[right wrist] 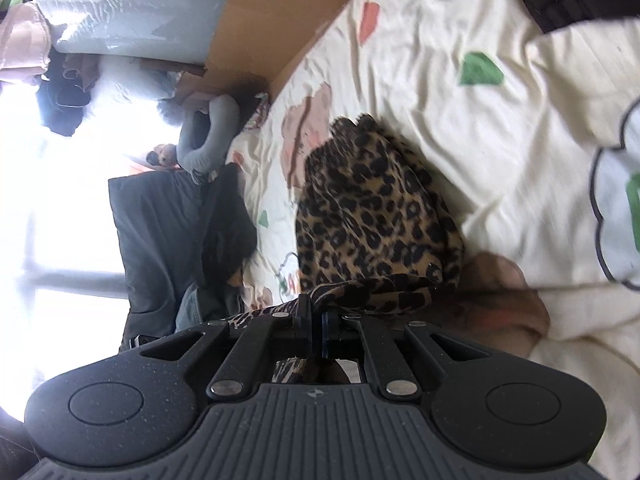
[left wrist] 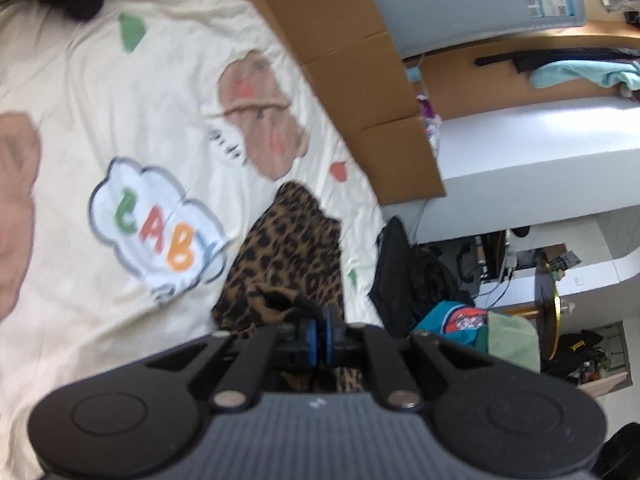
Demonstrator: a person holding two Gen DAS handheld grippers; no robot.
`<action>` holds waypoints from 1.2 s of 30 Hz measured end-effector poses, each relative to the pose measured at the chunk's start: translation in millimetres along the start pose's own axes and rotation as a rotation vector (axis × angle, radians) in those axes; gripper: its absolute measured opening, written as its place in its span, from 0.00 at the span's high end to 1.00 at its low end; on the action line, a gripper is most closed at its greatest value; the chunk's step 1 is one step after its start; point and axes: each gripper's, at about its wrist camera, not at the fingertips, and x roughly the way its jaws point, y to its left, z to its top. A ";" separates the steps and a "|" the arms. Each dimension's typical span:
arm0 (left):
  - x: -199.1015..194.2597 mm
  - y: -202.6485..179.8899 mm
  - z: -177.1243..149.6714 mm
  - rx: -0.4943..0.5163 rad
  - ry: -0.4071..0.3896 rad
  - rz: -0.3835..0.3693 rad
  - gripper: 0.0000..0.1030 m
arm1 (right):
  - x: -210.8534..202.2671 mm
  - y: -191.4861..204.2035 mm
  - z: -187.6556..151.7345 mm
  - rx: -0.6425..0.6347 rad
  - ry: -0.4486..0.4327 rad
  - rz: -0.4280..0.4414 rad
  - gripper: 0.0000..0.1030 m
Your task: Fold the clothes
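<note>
On the bed (left wrist: 120, 92), we pinch the leopard-print garment (right wrist: 372, 208) at six o'clock in left claw (left wrist: 319, 334) and right claw (right wrist: 316, 322), spreading it for folding.

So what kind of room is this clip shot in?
Most likely a lived-in bedroom. The leopard-print garment lies on a cream cartoon-print bedsheet, cardboard lines the bed's edge, and more clothes are heaped beside it.

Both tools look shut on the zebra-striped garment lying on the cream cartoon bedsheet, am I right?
Not quite: the garment is leopard-print, not zebra-striped, as the right wrist view shows. Both the left tool and right tool are shut on it, over the cream cartoon bedsheet.
</note>
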 end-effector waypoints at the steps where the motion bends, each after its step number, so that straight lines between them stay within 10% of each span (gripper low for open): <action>1: 0.7 -3.0 2.5 0.007 -0.007 -0.006 0.96 | -0.2 2.4 2.6 -0.004 -0.006 0.004 0.98; 36: 89.9 58.0 58.4 -0.046 -0.091 0.184 0.96 | 76.5 -62.9 73.3 0.096 -0.080 -0.210 0.98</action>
